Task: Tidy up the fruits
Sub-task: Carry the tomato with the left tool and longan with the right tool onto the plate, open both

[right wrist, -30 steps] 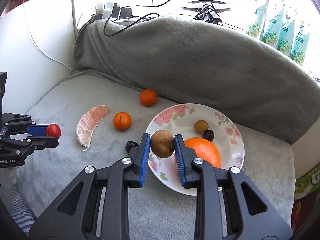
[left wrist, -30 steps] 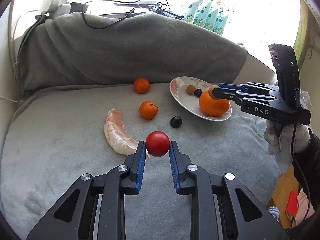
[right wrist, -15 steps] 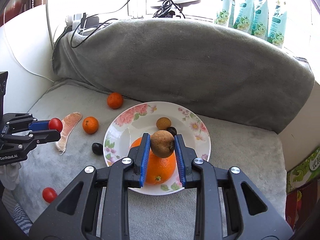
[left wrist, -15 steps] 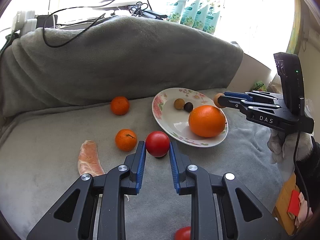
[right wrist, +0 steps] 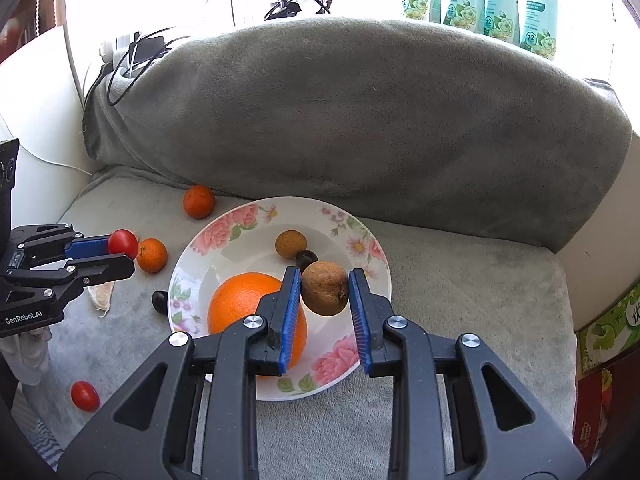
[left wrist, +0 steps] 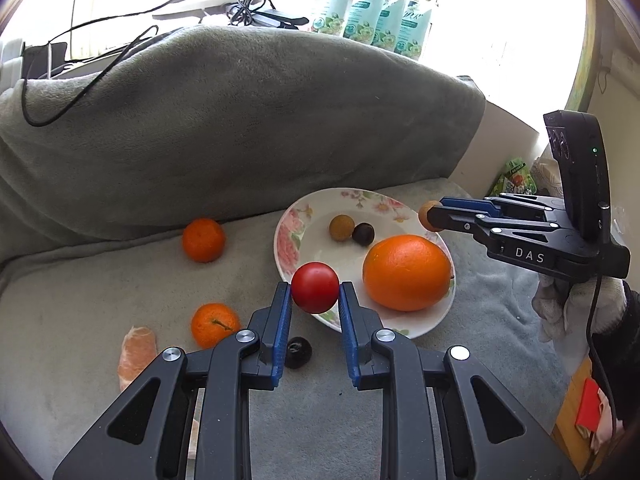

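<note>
My left gripper (left wrist: 315, 294) is shut on a red tomato (left wrist: 315, 287), held just over the near-left rim of the flowered plate (left wrist: 288, 236). My right gripper (right wrist: 325, 288) is shut on a brown round fruit (right wrist: 325, 288) above the middle of the plate (right wrist: 352, 224). On the plate lie a big orange (left wrist: 406, 272), a small tan fruit (left wrist: 341, 227) and a dark fruit (left wrist: 363, 233). From the right wrist view the left gripper (right wrist: 122, 250) with its tomato (right wrist: 122, 242) shows at the left, short of the plate.
Two mandarins (left wrist: 203, 239) (left wrist: 215, 325), a peeled pomelo segment (left wrist: 135, 354), a dark fruit (left wrist: 298, 352) and a second tomato (right wrist: 85, 396) lie on the grey blanket left of the plate. A blanket-covered bolster (right wrist: 360, 120) rises behind. Cables and pouches sit at the back.
Both grippers have swung sideways with their fruit: the tomato now hangs at the plate's rim, and the brown fruit has moved from the plate's left edge to over its middle.
</note>
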`<state>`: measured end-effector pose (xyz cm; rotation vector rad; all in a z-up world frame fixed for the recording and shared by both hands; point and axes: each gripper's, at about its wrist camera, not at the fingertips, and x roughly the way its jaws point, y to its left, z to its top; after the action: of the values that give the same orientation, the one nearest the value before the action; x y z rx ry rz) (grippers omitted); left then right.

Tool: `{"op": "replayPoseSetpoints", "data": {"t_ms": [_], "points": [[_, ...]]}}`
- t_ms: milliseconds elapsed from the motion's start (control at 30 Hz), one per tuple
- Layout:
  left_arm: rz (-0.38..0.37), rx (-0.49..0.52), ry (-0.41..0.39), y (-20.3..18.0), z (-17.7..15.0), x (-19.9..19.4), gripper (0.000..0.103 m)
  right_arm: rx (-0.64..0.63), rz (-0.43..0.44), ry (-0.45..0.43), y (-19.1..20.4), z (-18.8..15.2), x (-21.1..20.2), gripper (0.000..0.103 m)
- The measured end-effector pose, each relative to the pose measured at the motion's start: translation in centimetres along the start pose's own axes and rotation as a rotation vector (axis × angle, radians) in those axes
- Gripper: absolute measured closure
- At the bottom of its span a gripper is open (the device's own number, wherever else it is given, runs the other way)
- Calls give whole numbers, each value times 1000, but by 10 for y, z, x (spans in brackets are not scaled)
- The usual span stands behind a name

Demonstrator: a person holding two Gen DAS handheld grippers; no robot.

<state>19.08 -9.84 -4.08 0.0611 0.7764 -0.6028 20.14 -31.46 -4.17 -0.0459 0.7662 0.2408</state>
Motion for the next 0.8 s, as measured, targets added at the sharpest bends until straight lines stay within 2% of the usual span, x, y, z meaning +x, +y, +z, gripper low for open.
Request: {"op": "replayPoseSetpoints", "data": {"t_ms": [300, 800], "points": [[-8, -4, 26, 0, 2, 17, 81, -1, 13, 21, -2, 2, 11, 77], [-21, 13, 30, -6, 6, 23, 81, 14, 22, 28, -5, 5, 16, 77]]}}
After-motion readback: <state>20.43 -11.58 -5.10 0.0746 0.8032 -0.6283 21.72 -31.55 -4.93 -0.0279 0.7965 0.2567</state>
